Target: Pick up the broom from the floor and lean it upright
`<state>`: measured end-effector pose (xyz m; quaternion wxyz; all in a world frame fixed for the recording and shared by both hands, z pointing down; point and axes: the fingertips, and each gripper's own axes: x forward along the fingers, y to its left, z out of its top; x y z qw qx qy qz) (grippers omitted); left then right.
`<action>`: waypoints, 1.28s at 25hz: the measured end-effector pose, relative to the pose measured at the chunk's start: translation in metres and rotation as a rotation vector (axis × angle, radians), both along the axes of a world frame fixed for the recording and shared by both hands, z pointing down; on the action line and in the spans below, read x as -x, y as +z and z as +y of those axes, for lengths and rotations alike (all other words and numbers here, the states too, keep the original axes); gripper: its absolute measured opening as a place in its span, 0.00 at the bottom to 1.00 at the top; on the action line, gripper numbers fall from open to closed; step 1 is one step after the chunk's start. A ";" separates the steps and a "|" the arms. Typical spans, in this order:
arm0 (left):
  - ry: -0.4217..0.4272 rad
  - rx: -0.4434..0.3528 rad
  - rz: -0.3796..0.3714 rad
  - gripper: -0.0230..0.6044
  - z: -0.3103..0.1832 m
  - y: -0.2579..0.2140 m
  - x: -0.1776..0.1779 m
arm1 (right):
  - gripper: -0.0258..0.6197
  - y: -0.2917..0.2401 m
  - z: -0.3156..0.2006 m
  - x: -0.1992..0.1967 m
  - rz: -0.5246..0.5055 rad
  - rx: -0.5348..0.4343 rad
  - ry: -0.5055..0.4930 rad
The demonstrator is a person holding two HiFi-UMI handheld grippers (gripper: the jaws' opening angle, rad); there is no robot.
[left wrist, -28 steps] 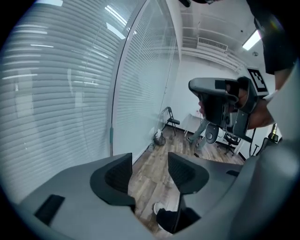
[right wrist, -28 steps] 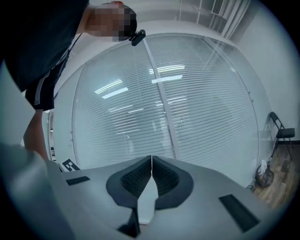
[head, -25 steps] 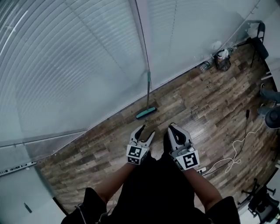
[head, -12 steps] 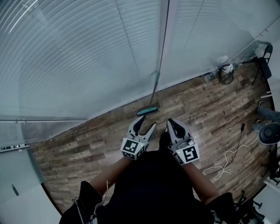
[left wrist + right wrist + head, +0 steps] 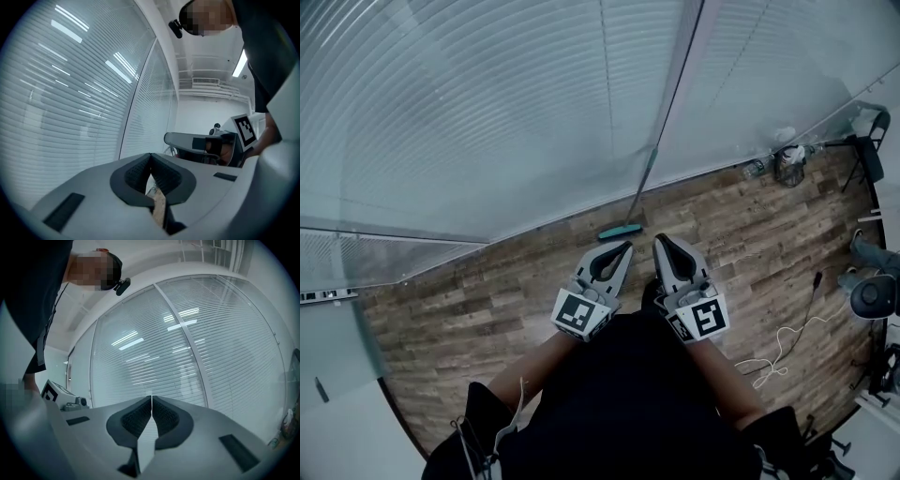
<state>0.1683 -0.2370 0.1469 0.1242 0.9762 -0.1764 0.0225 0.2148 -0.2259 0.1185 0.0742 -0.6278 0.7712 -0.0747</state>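
The broom stands upright, its teal head (image 5: 620,231) on the wooden floor and its thin handle (image 5: 645,184) leaning against the glass wall. My left gripper (image 5: 625,246) is held level just short of the broom head; its jaws have just been closing and now meet with nothing between them. My right gripper (image 5: 660,239) is beside it, shut and empty. In the left gripper view the closed pads (image 5: 150,155) face the blinds, with the right gripper (image 5: 194,140) alongside. The right gripper view shows closed pads (image 5: 151,397) and only blinds beyond.
A glass wall with blinds (image 5: 487,112) runs across the far side. Bottles and a wire basket (image 5: 787,165) sit at the back right by a dark stand (image 5: 868,131). A white cable (image 5: 780,349) and other gear (image 5: 872,294) lie at the right.
Both grippers have risen and now point level at the wall. The left jaws, open before, have closed on nothing. The broom stays leaning on the glass.
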 end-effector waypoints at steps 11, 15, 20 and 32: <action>-0.024 -0.048 0.038 0.07 -0.005 -0.015 0.028 | 0.07 -0.027 0.008 0.042 0.077 -0.077 0.045; -0.012 -0.035 0.050 0.07 -0.005 -0.015 0.032 | 0.07 -0.023 0.014 0.047 0.120 -0.038 0.108; 0.002 -0.062 0.046 0.07 0.002 -0.014 0.038 | 0.07 -0.012 0.022 0.059 0.128 -0.005 0.134; -0.024 -0.117 0.058 0.07 -0.010 -0.021 0.071 | 0.07 -0.006 0.005 0.084 0.152 0.005 0.130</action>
